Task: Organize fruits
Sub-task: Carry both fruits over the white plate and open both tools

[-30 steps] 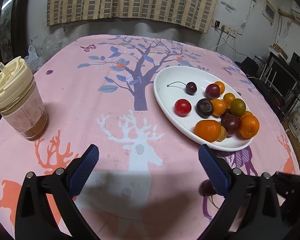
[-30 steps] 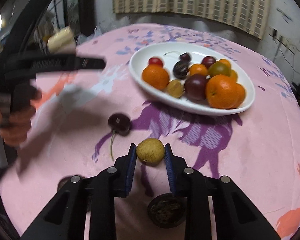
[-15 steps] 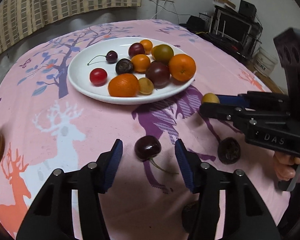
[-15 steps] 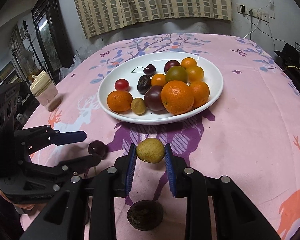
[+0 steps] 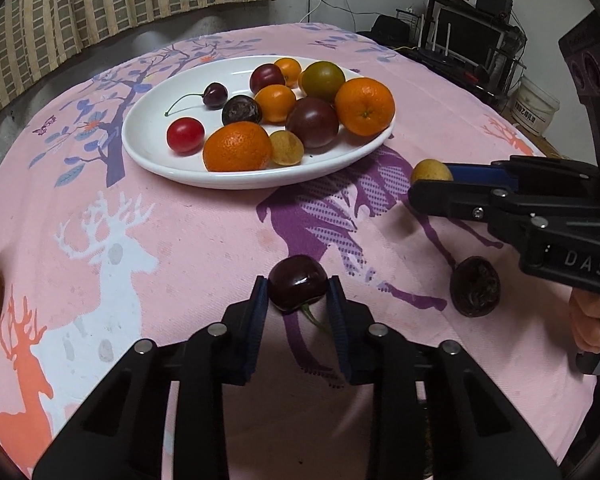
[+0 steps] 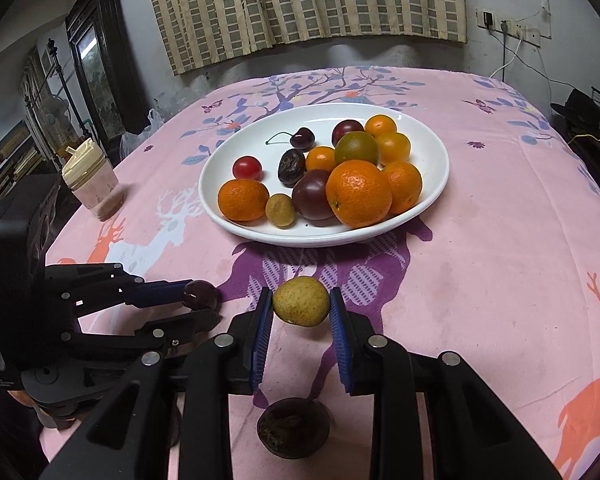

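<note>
Left wrist view: the left gripper has just been closing, and its blue pads now pinch a dark cherry low over the pink tablecloth, the stem trailing beneath. Ahead sits a white plate of oranges, plums, a tomato and another cherry. To the right, the right gripper, held in a person's hand, clamps a small yellow fruit. A wrinkled dark fruit lies loose on the cloth near it.

Right wrist view: the right gripper is closed on the yellow fruit, lifted clear of the cloth, just short of the plate. The wrinkled dark fruit lies below the jaws. At left, the left gripper grips the cherry. A lidded cup stands far left.

To do this well, I judge each fruit should be carried level over the rim and lowered into the plate's bare left part before the pads let go. Grip gently; a cherry bruises, and round fruit rolls.
</note>
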`<state>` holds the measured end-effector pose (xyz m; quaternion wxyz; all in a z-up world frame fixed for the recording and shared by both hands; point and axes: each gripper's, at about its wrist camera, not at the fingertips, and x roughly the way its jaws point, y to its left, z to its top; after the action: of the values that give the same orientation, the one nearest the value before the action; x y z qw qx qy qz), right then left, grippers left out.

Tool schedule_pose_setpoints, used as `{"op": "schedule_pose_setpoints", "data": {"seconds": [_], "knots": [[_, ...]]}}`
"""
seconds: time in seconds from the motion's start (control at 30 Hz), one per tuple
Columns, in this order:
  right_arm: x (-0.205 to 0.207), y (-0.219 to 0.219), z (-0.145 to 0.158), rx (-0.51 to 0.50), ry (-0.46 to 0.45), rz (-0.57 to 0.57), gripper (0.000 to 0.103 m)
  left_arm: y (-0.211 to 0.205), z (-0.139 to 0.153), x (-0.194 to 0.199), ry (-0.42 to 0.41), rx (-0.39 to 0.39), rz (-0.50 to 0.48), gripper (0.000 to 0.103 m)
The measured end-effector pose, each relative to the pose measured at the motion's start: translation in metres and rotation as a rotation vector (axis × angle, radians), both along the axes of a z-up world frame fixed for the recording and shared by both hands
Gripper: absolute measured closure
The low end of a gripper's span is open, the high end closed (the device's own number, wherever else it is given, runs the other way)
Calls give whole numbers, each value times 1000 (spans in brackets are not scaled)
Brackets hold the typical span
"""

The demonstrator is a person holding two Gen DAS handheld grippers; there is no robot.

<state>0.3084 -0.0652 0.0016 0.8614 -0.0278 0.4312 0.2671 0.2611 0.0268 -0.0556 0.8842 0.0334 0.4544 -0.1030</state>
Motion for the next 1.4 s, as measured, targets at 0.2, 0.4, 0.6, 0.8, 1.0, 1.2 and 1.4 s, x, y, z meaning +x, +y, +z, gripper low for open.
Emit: {"op": "schedule_pose_setpoints", "data": {"seconds": [0.2, 0.4, 0.6, 0.8, 1.0, 1.2, 1.4], "knots": [[-6, 0, 4, 5, -31, 7, 74, 9, 9, -5, -13, -54, 35, 73], [7, 3, 37, 107, -116, 7, 74, 31, 59, 12, -128, -134, 84, 73], [75, 25, 54, 121, -146, -65, 74, 44, 83, 82, -200, -118, 162, 73], [130, 54, 34, 72, -107, -87, 74, 61, 54, 143, -129, -100, 244, 73], [154, 67, 21, 42, -85, -82, 74, 74, 34, 168, -81, -76, 282, 73], [155, 67, 19, 29, -87, -92, 47, 74, 31, 168, -87, -6, 316, 51], [130, 52, 42, 73, -126, -104, 36, 69, 60, 135, -182, 38, 356, 18]]}}
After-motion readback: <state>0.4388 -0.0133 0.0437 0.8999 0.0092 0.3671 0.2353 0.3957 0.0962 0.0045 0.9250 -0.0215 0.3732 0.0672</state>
